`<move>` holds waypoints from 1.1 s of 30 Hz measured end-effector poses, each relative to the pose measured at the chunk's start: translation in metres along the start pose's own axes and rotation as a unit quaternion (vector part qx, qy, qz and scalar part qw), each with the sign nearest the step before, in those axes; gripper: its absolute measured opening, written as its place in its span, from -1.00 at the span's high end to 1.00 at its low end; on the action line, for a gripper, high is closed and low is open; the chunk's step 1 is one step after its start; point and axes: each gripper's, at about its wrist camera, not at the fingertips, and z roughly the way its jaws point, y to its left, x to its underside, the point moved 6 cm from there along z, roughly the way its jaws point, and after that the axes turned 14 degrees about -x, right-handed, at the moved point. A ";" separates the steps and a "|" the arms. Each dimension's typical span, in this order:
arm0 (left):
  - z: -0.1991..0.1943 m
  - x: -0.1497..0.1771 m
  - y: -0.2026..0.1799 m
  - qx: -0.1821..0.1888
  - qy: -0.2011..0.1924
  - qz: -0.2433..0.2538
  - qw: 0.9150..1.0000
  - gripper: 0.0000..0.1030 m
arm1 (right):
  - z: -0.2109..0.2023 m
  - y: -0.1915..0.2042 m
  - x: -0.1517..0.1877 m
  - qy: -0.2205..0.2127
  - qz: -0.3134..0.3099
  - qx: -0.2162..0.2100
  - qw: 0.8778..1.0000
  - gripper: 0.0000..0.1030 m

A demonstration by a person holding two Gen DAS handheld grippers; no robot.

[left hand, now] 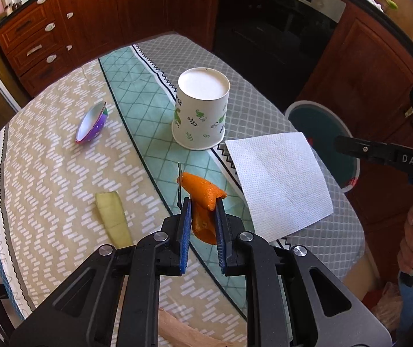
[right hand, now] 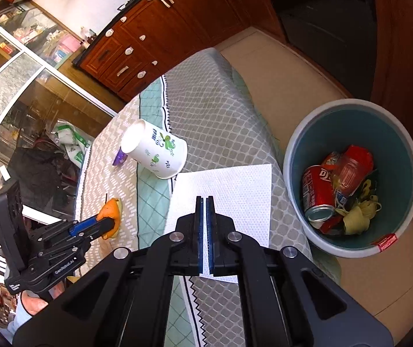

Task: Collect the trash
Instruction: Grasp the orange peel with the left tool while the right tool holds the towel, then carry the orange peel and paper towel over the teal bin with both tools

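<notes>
Left tool [left hand: 203,202]: pinching the peel [left hand: 203,193], low in the middle of the left view; blue pads [left hand: 185,231] pressed on both sides of it.
Peel: orange, curled, held just over the worktop [left hand: 47,159]; seen again at lower left of the right view, at the tip of the other tool.
Right tool [right hand: 205,202]: pressed together, nothing in it, over the napkin [right hand: 235,190] in the middle of the right view.
Bin [right hand: 298,156]: right side of the right view, down beside the worktop; already holding a can [right hand: 316,190] and more scraps.
Still on the worktop: upside-down cup [left hand: 203,107] in the middle, purple wrapper [left hand: 92,124] at left, pale peel strip [left hand: 114,219] at lower left, napkin at right.
Step in hand: likely carry the peel to the bin.
How to do it well: keep the squeeze firm, since the curled peel could slip; lift clear of the cup and napkin; pass behind or over the right tool, not into it; let go only when right above the bin's mouth.
Next for the right tool: maybe the napkin, close under it.
</notes>
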 end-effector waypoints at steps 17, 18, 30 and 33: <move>0.010 0.026 0.052 0.041 0.020 -0.068 0.997 0.69 | 0.096 0.017 0.053 0.086 -0.115 0.157 0.977 -0.88; 0.012 0.027 0.055 0.045 0.021 -0.071 0.996 0.69 | 0.101 0.023 0.056 0.089 -0.130 0.163 0.974 -0.89; 0.010 0.033 0.061 0.076 0.017 -0.083 0.994 0.68 | 0.102 0.059 0.074 0.118 -0.143 0.127 0.974 0.93; 0.003 0.029 0.049 0.081 0.013 -0.069 0.994 0.68 | 0.080 0.065 0.060 0.089 -0.119 0.097 0.984 0.93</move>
